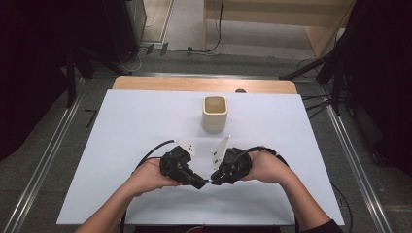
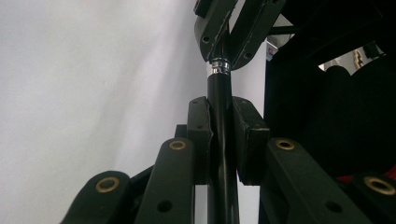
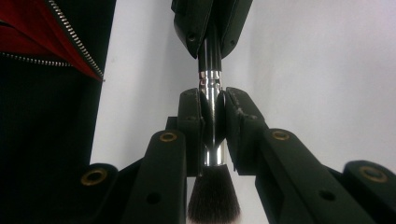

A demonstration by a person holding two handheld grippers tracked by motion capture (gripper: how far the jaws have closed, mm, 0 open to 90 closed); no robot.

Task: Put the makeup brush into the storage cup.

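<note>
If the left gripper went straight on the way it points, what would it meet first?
Most likely the right gripper, closed on the same makeup brush just ahead of the left gripper; the gap between them looks small.

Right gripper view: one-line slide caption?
Right gripper clamps the makeup brush by its silver ferrule while the left gripper grips its black handle.

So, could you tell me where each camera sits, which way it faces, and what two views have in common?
High view: above the person's side, looking forward and down on the white table and beige cup; both forearms, left gripper, right gripper.
Left gripper view: on the left gripper, along its jaws clamped on the brush handle.
Right gripper view: on the right gripper, jaws clamped on the brush's metal ferrule.
Shared: both gripper views show one makeup brush, with the opposite gripper at the top.
</note>
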